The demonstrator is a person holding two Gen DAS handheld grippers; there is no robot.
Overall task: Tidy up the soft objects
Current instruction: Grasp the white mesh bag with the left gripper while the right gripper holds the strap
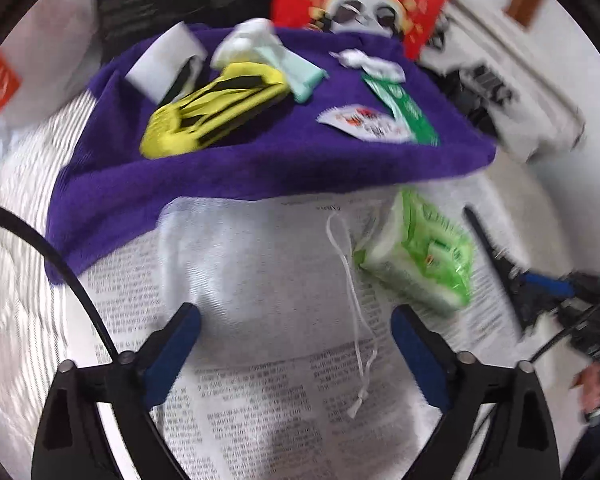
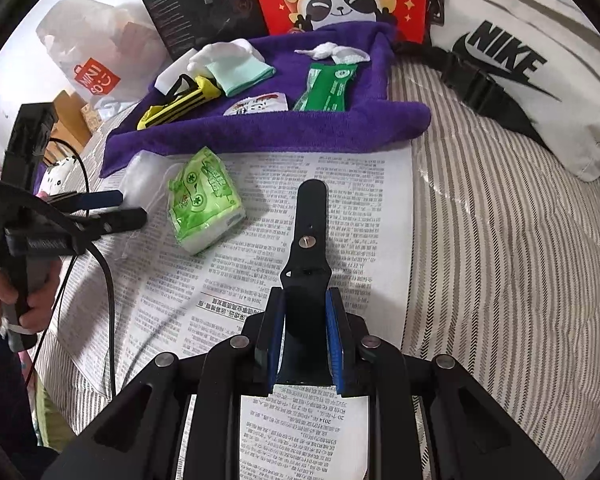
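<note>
Left wrist view: the left tongs (image 1: 296, 312) stand spread wide with nothing pressed between the pads, pointing steeply down over a white mesh cloth (image 1: 252, 248); the cloth lies flat on the newspaper (image 1: 120, 304), its far end tucked against the near edge of the purple towel (image 1: 260, 168), its near end running in between the two blue pads; so its long axis seems to follow the line the tongs point along, and the jaws span across its width rather than its length; blur makes its exact outline hard to trace. A thin white string (image 1: 352, 292) trails down the cloth's right side, closer to the right-hand pad than to the other. The green tissue pack (image 1: 420, 256) sits just beside the cloth on the right, outside the jaws and apart from them.

In the right wrist view, the right tongs (image 2: 305, 300) are pressed together on a flat black strip (image 2: 310, 216) that sticks out ahead over the newspaper; they are occupied and lie well apart from the cloth, with the tissue pack between. The left tongs (image 2: 116, 208) reach in from the left, right over the cloth's edge, so the left hand is plainly the nearer one.

My judgement: the cloth is the piece in hand; a straight drop and a squeeze should gather it across its short side; the loose string may snag, or the newspaper may come up with it.
</note>
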